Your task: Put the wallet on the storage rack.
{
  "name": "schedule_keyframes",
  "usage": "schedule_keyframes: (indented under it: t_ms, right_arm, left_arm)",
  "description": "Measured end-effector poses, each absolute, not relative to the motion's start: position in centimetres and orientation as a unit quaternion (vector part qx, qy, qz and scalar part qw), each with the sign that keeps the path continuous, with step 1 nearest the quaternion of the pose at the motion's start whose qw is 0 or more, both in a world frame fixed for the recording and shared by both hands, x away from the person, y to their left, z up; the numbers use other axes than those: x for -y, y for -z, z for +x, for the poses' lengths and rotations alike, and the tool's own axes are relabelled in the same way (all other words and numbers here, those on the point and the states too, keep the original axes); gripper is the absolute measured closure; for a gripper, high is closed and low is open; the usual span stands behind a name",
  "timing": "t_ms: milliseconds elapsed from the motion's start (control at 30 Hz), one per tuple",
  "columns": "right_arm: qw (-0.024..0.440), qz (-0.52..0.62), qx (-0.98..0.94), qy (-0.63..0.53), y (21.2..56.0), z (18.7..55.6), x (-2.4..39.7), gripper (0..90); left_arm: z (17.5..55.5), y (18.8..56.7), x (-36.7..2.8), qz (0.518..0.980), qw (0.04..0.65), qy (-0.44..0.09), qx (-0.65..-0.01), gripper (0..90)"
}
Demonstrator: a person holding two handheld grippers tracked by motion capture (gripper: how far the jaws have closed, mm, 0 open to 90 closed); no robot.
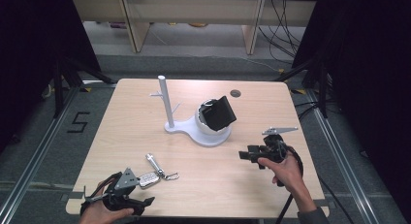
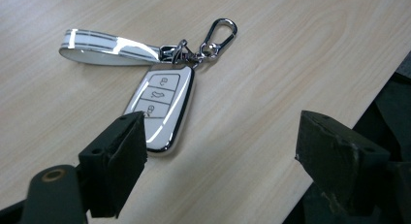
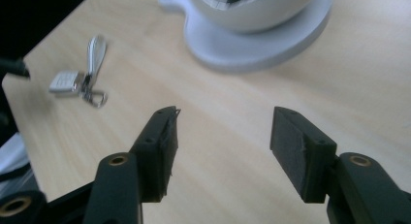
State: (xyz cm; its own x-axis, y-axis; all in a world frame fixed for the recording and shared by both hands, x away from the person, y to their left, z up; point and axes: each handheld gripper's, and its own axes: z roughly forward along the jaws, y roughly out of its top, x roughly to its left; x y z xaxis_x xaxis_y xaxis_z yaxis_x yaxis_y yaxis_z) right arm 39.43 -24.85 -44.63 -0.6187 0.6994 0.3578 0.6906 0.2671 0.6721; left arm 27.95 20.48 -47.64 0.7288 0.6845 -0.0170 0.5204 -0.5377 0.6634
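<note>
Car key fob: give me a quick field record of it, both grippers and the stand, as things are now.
key fob: white with chrome trim, flat on the table near its front left edge
attachments: white strap and metal clasp on its ring
left gripper: open, jaws apart just short of the fob, not touching it
right gripper: open, nothing between the jaws, over bare table at the right
white stand: upright post on a base, mid-table
black wallet: tilted in the stand's bowl

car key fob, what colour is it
White with shiny chrome edging, car key fob; clearest in the left gripper view.
</note>
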Motion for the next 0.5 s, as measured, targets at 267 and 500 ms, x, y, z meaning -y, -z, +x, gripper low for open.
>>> schedule_keyframes:
  t_ms: [267,500]
  right_arm:
    - [-0.009,0.422,-0.811,-0.405,47.1,36.4,23.6,42.1]
    - [0.011,0.413,-0.818,-0.4,48.0,34.9,23.1,40.5]
  left_arm:
    - [29.4,47.1,-19.3,0.882,0.33,-0.125,-0.313,20.9]
    - [31.0,47.2,-18.2,0.892,0.318,-0.123,-0.298,22.7]
